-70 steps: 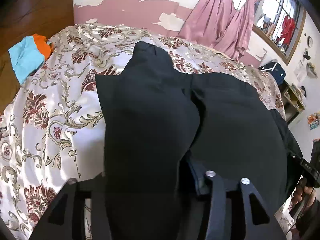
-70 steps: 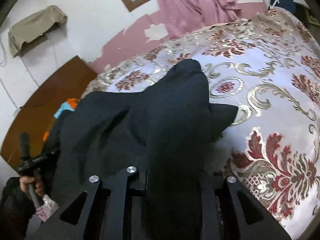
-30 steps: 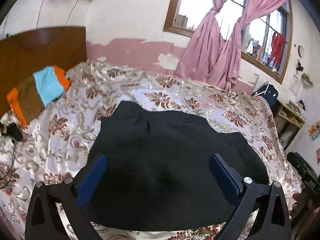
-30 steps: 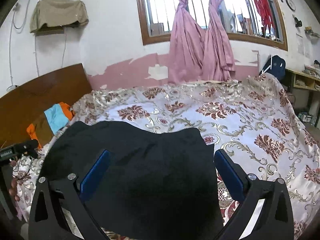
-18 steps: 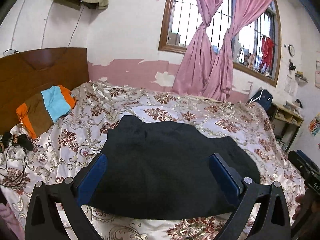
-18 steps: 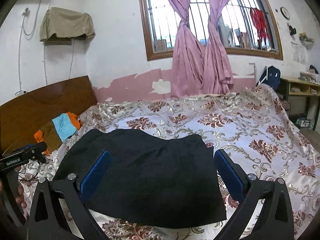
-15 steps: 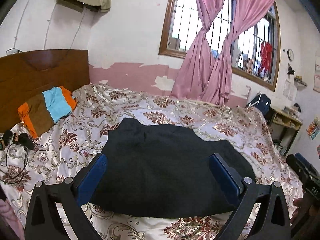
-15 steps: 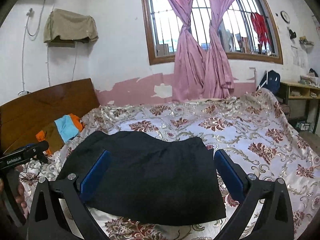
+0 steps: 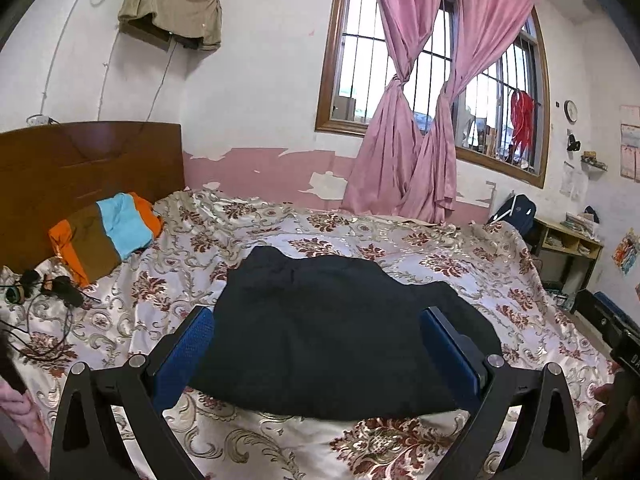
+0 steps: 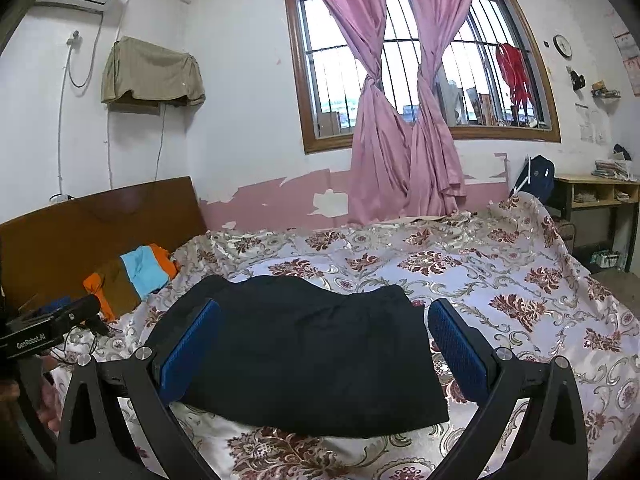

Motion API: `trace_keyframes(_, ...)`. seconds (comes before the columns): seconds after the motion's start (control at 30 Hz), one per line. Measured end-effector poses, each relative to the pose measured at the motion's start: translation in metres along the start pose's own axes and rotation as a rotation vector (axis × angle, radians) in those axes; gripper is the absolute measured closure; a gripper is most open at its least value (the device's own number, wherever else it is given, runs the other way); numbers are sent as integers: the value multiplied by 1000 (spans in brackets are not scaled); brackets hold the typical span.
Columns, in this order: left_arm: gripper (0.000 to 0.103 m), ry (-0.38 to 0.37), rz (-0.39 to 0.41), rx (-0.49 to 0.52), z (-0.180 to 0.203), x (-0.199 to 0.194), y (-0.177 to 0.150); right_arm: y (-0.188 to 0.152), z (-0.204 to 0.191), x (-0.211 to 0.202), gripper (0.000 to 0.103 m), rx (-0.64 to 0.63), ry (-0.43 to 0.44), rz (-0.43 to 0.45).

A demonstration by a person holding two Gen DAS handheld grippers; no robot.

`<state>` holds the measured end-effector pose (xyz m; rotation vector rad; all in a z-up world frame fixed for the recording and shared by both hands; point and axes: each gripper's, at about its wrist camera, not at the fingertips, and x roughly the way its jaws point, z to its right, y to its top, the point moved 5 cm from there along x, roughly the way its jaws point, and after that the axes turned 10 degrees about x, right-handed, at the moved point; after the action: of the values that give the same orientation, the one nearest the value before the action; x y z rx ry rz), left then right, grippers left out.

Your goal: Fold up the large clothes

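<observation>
A black garment (image 9: pixel 332 332) lies folded into a flat, roughly rectangular bundle on the floral bedspread (image 9: pixel 448 268). It also shows in the right wrist view (image 10: pixel 308 352). My left gripper (image 9: pixel 318 344) is open and empty, held above and back from the garment's near edge. My right gripper (image 10: pixel 324 340) is open and empty, also held back from the garment. Neither gripper touches the cloth.
A folded orange, brown and blue cloth (image 9: pixel 106 232) lies by the wooden headboard (image 9: pixel 80 160). Black cables and small devices (image 9: pixel 48 284) lie at the bed's left side. A shelf (image 10: pixel 600 196) and dark backpack (image 10: pixel 538 178) stand at the right. Pink curtains (image 10: pixel 400 128) hang at the window.
Both grippers let go of the black garment, opened, and pulled back and up. The garment now lies folded flat on the bed.
</observation>
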<state>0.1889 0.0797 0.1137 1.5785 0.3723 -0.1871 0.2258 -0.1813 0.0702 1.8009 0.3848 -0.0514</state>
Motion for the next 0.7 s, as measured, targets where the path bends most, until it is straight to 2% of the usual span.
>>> trace_keyframes(0.23,0,5,19,1,1,-14,-11,-9,-10,-23,1,-53,1,41)
trace_keyframes(0.43,0,24,45,57,9,-26,-21,-20,-24,-40,1,-67,5,78)
trace_keyframes(0.7,0,36,63,52,5,-41,-47,-45,-34,-55,1,-84,15,84)
